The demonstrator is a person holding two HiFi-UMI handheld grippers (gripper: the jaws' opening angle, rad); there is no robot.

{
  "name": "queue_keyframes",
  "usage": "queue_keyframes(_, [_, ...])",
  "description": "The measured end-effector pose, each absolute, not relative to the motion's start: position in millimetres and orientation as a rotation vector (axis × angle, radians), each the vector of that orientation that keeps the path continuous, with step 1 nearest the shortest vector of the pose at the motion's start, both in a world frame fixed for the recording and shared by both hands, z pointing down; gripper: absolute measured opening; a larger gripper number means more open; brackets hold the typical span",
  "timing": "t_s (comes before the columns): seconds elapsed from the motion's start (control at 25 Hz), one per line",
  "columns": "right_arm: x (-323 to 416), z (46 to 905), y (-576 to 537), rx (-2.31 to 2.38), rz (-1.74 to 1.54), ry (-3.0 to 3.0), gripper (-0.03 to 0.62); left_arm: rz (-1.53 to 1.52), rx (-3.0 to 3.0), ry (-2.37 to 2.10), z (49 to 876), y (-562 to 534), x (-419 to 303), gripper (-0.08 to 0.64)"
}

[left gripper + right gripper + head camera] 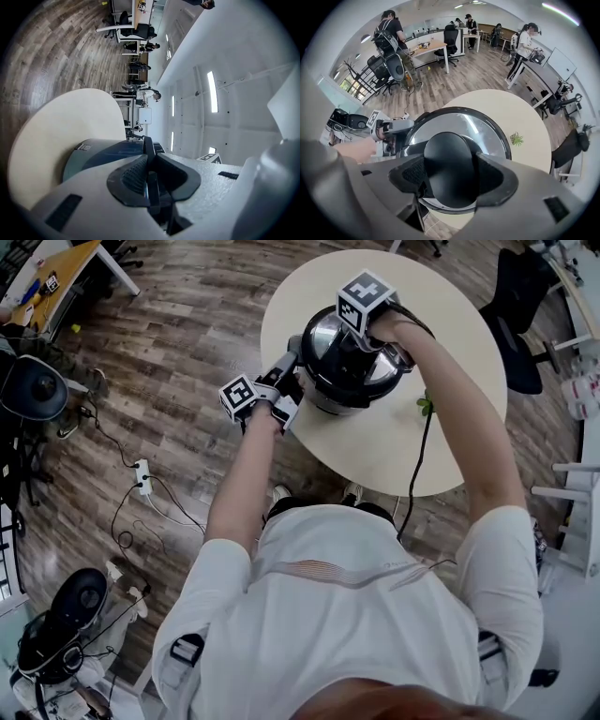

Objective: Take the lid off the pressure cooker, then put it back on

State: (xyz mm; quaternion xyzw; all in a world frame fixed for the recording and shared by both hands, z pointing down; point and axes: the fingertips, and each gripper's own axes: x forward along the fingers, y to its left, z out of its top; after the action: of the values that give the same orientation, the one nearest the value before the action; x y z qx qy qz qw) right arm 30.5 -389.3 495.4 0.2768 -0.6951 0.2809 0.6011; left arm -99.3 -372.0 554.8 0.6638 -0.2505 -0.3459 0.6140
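Observation:
The pressure cooker stands on a round beige table. Its steel lid with a black rim lies on the pot. From above, my right gripper points straight down, shut on the lid's black knob, which fills the gap between its pads. At the cooker's left side, my left gripper is held level and shut on the thin black side handle. In the left gripper view the blue-grey cooker body shows just beyond the jaws. The pot's inside is hidden.
A small green plant lies on the table right of the cooker, and a black cable runs off the near edge. A power strip lies on the wood floor at left. A black office chair stands at the far right.

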Motion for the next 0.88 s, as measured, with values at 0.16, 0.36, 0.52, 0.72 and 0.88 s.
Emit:
queue_keyframes(0.16, [31, 495, -388, 0.639, 0.651, -1.610, 0.314, -0.788, 1.519, -0.588, 558, -370, -99, 0.063])
queue_keyframes(0.36, [31, 494, -388, 0.637, 0.641, -1.618, 0.314, -0.804, 1.507, -0.582, 555, -370, -98, 0.063])
queue_keyframes(0.52, [32, 494, -386, 0.605, 0.599, -1.624, 0.308, -0.798, 1.528, -0.603, 558, -370, -100, 0.063])
queue_keyframes(0.72, [38, 486, -381, 0.564, 0.562, -1.622, 0.298, -0.788, 1.519, -0.603, 555, -369, -96, 0.064])
queue_keyframes(0.88, [42, 470, -373, 0.538, 0.531, -1.634, 0.295, -0.800, 1.528, -0.593, 555, -369, -96, 0.063])
